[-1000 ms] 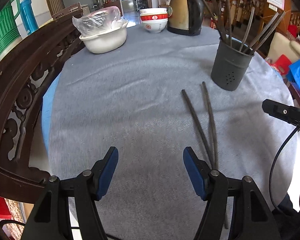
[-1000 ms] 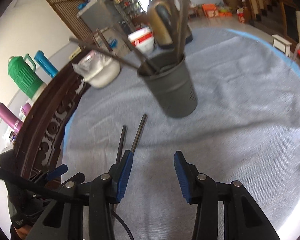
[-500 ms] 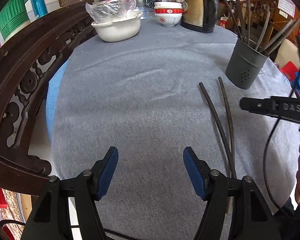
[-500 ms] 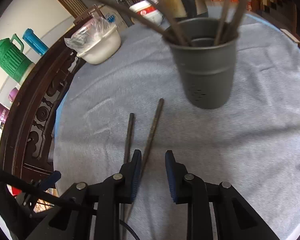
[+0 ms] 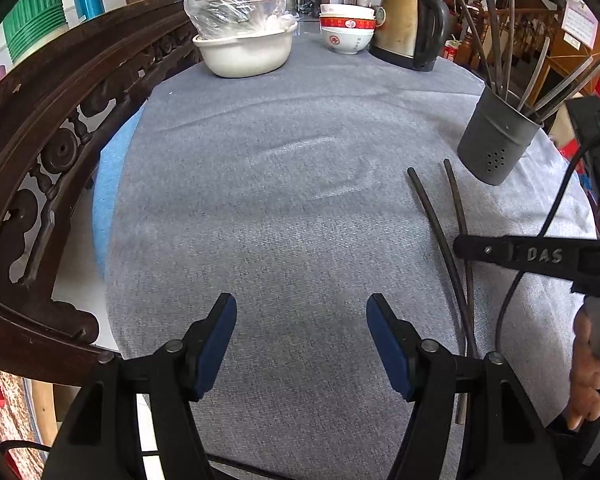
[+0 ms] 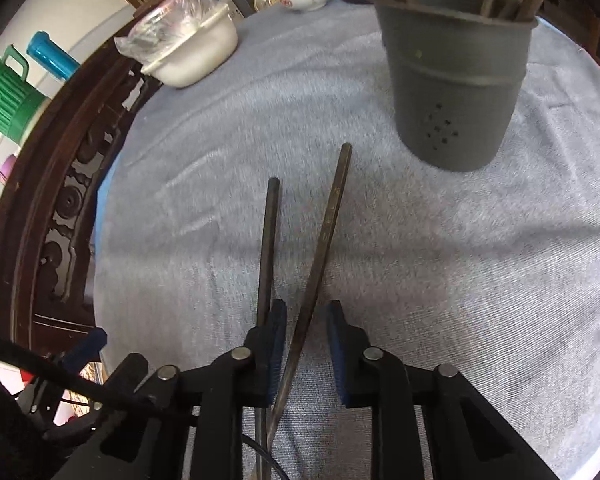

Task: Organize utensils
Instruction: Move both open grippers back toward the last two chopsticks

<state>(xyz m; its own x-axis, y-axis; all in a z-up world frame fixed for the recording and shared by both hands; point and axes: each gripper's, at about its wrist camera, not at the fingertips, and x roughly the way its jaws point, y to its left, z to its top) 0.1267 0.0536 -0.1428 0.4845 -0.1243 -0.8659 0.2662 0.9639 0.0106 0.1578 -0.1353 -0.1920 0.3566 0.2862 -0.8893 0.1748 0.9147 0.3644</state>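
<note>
Two dark chopsticks lie side by side on the grey tablecloth; the right chopstick (image 6: pixel 326 228) (image 5: pixel 457 204) and the left chopstick (image 6: pixel 268 240) (image 5: pixel 432 216). A grey holder (image 6: pixel 456 92) (image 5: pixel 496 142) with several chopsticks stands just beyond their far ends. My right gripper (image 6: pixel 305 334) is low over the cloth, jaws narrowed but apart, with the right chopstick running between them; the left chopstick passes outside the left jaw. My left gripper (image 5: pixel 300 340) is open and empty over bare cloth, left of the chopsticks.
A white basin with a plastic bag (image 5: pixel 244 46), stacked red-and-white bowls (image 5: pixel 346 32) and a brass kettle (image 5: pixel 410 26) stand at the table's far side. A carved wooden chair back (image 5: pixel 40 140) curves along the left edge.
My right gripper has moved down and forward onto the chopsticks and its jaws have narrowed around the right one. The left gripper has drifted slightly; it stays open.
</note>
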